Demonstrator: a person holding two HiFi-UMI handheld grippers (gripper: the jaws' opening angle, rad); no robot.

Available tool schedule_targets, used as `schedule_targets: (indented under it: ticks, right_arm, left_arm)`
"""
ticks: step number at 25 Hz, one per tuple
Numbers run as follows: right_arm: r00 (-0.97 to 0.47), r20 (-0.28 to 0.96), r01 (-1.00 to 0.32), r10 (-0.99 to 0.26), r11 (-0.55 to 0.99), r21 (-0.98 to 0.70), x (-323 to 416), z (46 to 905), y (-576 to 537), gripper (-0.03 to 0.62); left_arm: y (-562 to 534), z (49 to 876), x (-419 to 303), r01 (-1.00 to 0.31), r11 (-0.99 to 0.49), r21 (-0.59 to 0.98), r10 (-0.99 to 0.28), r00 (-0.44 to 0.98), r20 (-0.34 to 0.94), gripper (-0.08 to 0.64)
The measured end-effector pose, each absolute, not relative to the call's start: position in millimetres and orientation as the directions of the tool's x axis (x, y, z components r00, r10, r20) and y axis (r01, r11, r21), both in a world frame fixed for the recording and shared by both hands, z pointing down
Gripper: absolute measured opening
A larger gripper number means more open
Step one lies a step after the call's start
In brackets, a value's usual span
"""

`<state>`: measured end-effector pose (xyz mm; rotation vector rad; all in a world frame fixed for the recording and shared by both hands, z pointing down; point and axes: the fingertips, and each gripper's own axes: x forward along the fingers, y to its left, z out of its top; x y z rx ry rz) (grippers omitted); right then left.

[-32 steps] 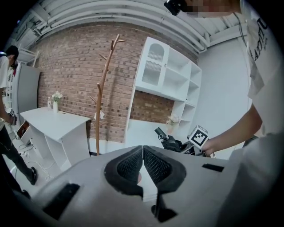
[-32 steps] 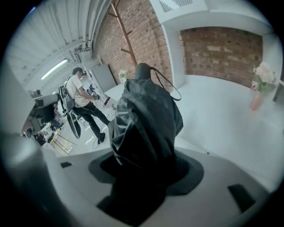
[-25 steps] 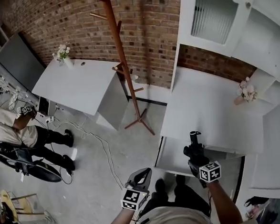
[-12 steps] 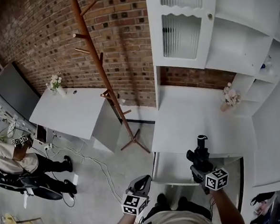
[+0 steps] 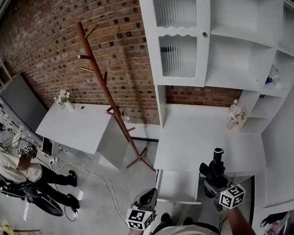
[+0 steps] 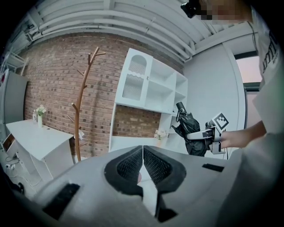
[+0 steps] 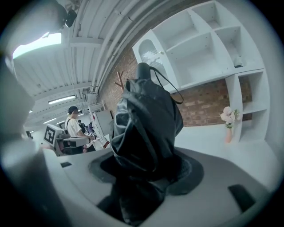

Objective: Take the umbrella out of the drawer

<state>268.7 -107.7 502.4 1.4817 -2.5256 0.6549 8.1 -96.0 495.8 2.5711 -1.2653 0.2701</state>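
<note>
Indoors, a white table (image 5: 203,135) with its open white drawer (image 5: 178,185) fronts a red brick wall (image 5: 46,41); right claw (image 5: 211,178) clamps a folded black umbrella (image 5: 216,162) upright, left claw (image 5: 149,193) pressed together, empty.

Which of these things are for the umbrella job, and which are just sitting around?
For the job: black umbrella; right gripper, shut on it; open drawer.

Just sitting around: wooden coat stand; flowers on the desk; white cupboard; side table; left gripper, shut and empty.
</note>
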Motion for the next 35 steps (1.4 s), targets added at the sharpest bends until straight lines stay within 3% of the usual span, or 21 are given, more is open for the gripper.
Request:
schedule_targets:
  ticks: [18,35]
  right_arm:
    - [-0.558,0.184,-0.820,-0.809,0.504,-0.270,323,437,-50,0.276]
    - [-0.602,0.132,-0.790,-0.788,0.563,-0.244,342,429,-25,0.278]
  left_arm:
    - [-44,437,42,-0.851,-0.503,0.150,-0.830,0.524,0.192,0.026]
    - [7,423,47,-0.895,-0.431,0.115,-0.881,0.445,0.164,0.026]
